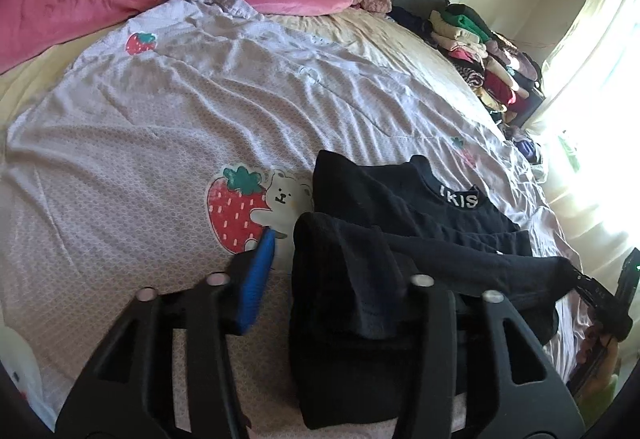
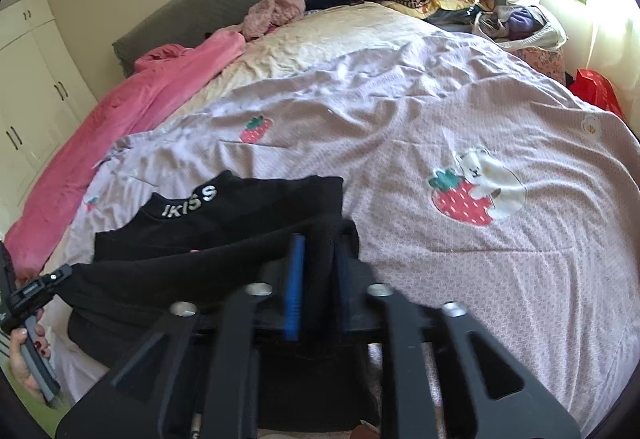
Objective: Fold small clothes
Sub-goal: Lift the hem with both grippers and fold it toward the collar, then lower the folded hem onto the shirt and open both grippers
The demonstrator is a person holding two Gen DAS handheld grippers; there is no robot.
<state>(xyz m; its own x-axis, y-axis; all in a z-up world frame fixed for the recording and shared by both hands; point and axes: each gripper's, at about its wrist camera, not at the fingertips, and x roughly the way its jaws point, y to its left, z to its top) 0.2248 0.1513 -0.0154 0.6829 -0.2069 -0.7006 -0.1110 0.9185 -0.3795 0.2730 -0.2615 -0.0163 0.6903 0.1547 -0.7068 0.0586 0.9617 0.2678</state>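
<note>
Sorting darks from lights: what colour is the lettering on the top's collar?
White lettering on the black top, clearest in the right wrist view.

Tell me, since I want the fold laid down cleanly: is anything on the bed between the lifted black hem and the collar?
Nothing visible. Both the left gripper and right gripper pinch the black top; only its own flat fabric lies before the collar.
</note>
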